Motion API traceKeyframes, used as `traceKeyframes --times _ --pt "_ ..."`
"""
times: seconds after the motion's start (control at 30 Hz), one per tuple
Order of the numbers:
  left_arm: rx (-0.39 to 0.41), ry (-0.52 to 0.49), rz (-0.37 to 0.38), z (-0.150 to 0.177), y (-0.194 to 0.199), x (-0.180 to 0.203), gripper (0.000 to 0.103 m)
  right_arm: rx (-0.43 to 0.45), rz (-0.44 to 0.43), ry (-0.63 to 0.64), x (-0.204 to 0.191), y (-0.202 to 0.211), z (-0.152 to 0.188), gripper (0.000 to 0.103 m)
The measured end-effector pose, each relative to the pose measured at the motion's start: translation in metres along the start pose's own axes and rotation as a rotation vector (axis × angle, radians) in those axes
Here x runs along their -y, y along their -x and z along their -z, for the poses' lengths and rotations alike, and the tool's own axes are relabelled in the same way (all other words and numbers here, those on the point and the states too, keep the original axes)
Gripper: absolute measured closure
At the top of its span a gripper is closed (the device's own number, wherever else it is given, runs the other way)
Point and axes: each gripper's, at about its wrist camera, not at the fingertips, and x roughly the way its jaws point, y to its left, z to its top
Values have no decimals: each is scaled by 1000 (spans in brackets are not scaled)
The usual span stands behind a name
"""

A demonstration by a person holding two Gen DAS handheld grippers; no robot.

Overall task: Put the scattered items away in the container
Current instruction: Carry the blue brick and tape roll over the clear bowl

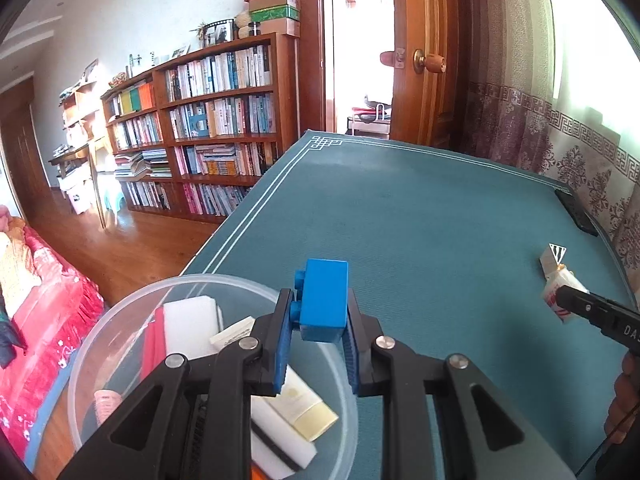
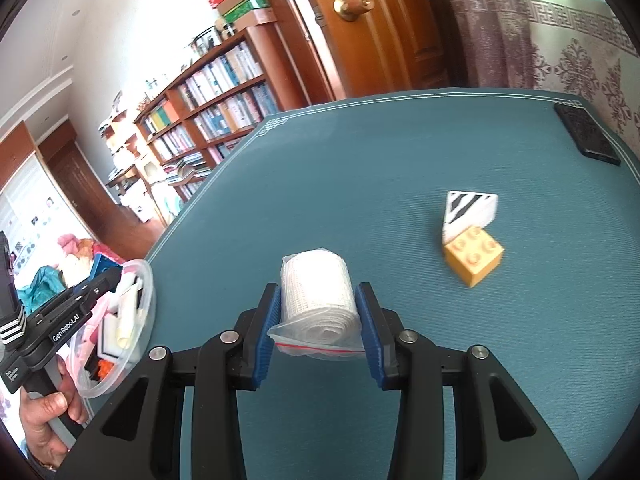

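Teal mat [image 2: 360,160] on table, bookshelves behind. Clear tub [image 1: 120,320] at mat's left edge already holds several items. Your left gripper [image 1: 316,312] clamps blue brick [image 1: 322,300] above tub rim, looks ready to drop. Your right gripper [image 2: 318,312] pinches bagged gauze roll [image 2: 318,300], well apart from tub. Left on mat: yellow brick [image 2: 474,258] touching striped block [image 2: 468,210]. Roughly halfway, I judge.

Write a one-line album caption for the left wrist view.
Left gripper holds a blue block above the clear container of tidied items on a teal table.
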Motion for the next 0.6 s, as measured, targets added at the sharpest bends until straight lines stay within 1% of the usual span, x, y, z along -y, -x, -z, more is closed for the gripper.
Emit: traceKeyframes --times 0.2,0.37,0.6 --pt "-12 65 -43 9 9 -37 77 -17 -64 47 -37 -3 3 62" --pt "-11 95 -81 12 14 -61 77 -36 -128 85 -71 -11 4 62" --pt "-33 129 -94 18 16 -86 77 -66 -223 145 -119 -20 10 62"
